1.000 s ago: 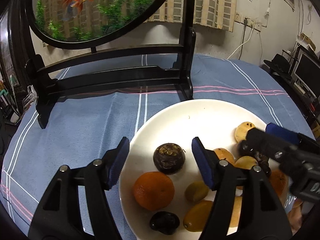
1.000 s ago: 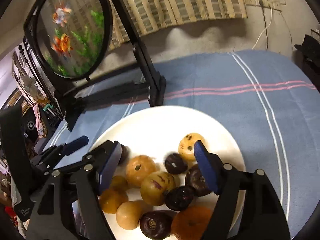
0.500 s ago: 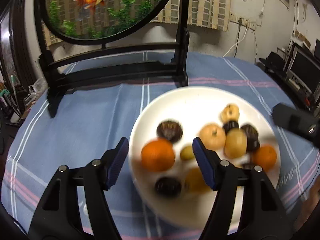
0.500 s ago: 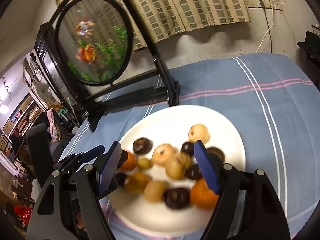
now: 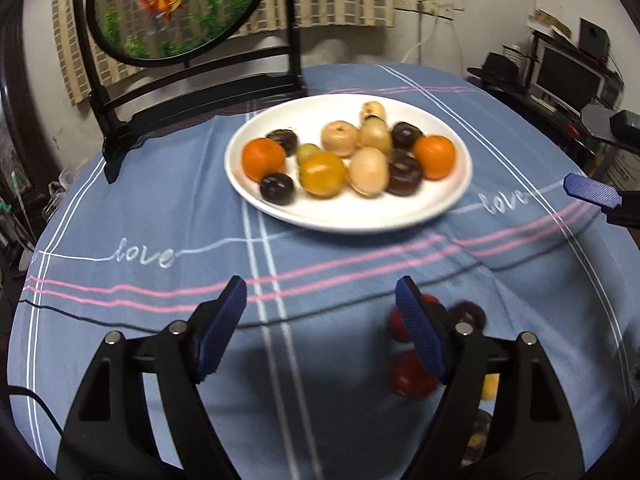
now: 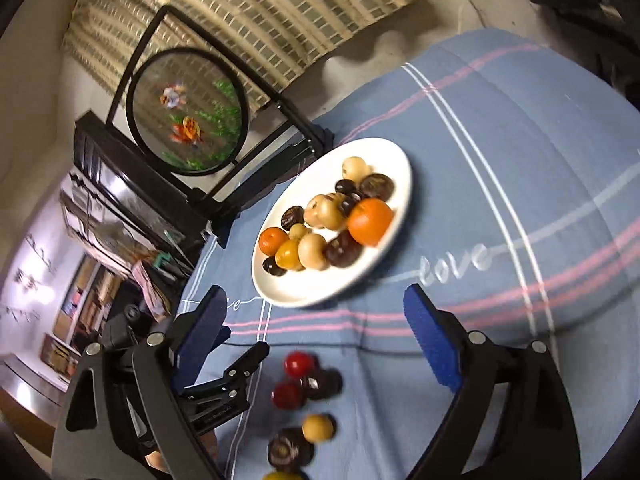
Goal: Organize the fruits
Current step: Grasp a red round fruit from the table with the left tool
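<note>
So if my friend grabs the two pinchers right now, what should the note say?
Left gripper: empty, jaws opening.
Right gripper: empty, jaws opening.
White plate in the middle of the blue tablecloth already holds oranges, yellow and dark fruits.
Loose fruits lie on the cloth near you: two red, some dark, some yellow.
Done: many fruits are plated. Left: probably the loose ones to pick up, though where they go isn't shown.

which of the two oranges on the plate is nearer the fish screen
The orange at the left edge of the white plate, beside a small dark fruit. The other orange sits at the plate's right side, farther from the fish screen.
</note>
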Tool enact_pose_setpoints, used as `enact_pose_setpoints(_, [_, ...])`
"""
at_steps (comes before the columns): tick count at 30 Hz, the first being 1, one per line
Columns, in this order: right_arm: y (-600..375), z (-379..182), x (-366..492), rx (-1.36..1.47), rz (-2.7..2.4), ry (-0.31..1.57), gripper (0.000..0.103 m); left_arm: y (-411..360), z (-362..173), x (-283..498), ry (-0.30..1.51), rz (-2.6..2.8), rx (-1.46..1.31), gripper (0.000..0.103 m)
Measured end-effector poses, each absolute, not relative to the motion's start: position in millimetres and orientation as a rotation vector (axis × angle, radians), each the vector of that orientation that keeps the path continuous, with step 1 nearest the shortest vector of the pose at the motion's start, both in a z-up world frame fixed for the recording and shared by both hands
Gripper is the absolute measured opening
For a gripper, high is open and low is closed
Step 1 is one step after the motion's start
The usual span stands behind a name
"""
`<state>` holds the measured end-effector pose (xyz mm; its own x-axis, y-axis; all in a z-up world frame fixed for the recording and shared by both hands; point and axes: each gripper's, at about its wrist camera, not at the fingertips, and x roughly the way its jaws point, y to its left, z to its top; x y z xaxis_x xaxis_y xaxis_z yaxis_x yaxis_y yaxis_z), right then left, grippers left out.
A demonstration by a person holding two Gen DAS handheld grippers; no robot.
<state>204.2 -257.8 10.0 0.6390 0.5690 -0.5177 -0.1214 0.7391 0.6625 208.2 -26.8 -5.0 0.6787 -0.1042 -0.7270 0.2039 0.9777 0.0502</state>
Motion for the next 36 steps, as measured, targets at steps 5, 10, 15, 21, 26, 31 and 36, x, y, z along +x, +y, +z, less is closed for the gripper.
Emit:
enact_pose_setpoints(5, [-267, 8, 201, 0.671, 0.429, 0.786, 0.09, -40, -10, 210, 0.813, -0.168, 0.152, 0.08])
enact_pose_setpoints(10, [-262, 10, 201, 0.676, 0.47, 0.8, 0.09, -32, -16, 223, 0.823, -0.145, 0.125, 0.081])
enact_pose_setpoints(15, [-264, 13, 199, 0.673, 0.465, 0.791, 0.09, -12, -18, 232, 0.82, -0.024, 0.154, 0.081])
enact_pose_setpoints(21, [-263, 12, 199, 0.668, 0.464, 0.795, 0.09, 38, -7, 229, 0.831, -0.01, -0.014, 0.08])
enact_pose_setpoints(26, [-263, 9, 200, 0.669, 0.455, 0.81, 0.09, 11, -4, 220, 0.837, -0.195, -0.023, 0.081])
enact_pose_setpoints(31, [-263, 7, 201, 0.671, 0.453, 0.821, 0.09, -19, -14, 216, 0.869, -0.285, 0.029, 0.081])
enact_pose_setpoints(36, [-264, 8, 200, 0.67, 0.458, 0.82, 0.09, -12, -15, 220, 0.858, -0.229, 0.041, 0.084])
